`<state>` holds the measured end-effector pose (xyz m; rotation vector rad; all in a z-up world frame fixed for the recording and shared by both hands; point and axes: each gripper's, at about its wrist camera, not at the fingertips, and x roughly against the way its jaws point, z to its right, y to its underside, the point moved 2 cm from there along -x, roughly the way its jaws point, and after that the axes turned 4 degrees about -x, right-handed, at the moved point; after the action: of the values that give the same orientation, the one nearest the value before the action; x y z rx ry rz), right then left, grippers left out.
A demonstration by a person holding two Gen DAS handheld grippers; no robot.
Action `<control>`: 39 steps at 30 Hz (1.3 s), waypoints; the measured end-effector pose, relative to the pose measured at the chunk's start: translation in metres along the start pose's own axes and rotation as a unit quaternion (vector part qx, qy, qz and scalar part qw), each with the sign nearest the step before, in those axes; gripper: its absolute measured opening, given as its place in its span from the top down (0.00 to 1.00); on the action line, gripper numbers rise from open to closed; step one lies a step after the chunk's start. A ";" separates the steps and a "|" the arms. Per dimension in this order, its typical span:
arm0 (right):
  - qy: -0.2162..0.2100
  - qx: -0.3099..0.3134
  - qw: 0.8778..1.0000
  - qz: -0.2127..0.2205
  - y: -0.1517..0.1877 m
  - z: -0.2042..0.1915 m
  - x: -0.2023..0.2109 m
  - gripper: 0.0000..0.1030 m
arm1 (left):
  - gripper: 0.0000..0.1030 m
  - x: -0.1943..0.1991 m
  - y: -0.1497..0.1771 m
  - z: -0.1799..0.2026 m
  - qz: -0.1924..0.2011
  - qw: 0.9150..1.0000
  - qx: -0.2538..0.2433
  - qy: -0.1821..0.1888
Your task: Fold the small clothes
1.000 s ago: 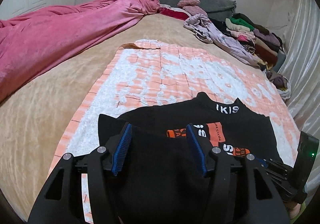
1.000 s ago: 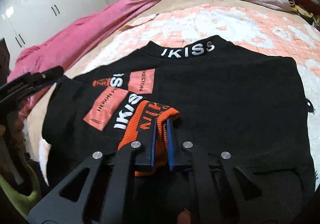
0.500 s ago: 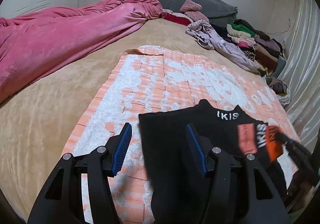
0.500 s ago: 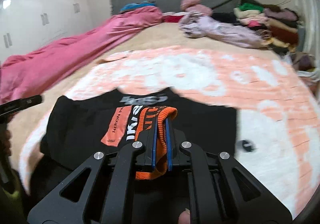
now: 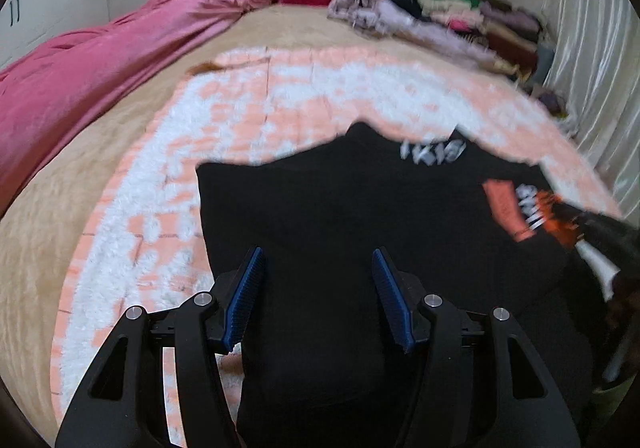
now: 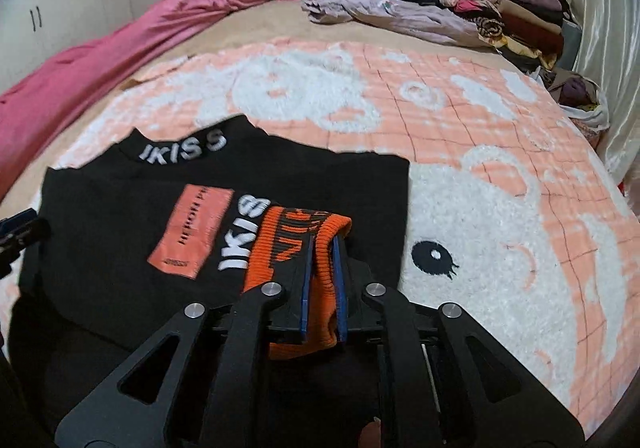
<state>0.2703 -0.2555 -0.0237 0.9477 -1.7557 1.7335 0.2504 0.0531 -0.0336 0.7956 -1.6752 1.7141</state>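
Sleeve-folding step: the right hand-held gripper (image 6: 322, 248), its jaws just easing apart around the orange ribbed cuff (image 6: 298, 248), lays the sleeve across the black knitted sweater (image 6: 120, 215) while the left hand-held gripper (image 5: 318, 280) hovers half open and empty, so next the cuff needs releasing flat.

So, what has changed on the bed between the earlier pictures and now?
The right gripper carried the orange cuff across the black sweater, folding the sleeve towards its right side. Its jaws have just been opening slightly, cuff between them. The left gripper stayed open and empty. The peach blanket and clothes pile did not move.

The left wrist view is blurred, and beside the black sweater (image 5: 360, 228) the right gripper (image 5: 600, 236) is cut off.
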 end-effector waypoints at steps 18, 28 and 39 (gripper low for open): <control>-0.107 0.054 0.993 0.003 -0.001 -0.046 0.038 0.68 | 0.36 0.030 0.002 0.027 0.015 0.999 -0.019 0.043; -0.055 0.070 0.994 -0.064 0.027 -0.047 -0.003 0.59 | 0.23 -0.001 0.017 0.035 -0.028 0.998 -0.045 0.019; -0.068 0.052 0.995 -0.043 0.016 -0.045 0.016 0.37 | 0.11 0.014 0.011 0.026 -0.016 0.999 -0.014 0.040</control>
<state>0.2424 -0.2143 -0.0185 1.1940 -1.6924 1.7563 0.2332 0.0272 -0.0288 0.7256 -1.6214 1.6749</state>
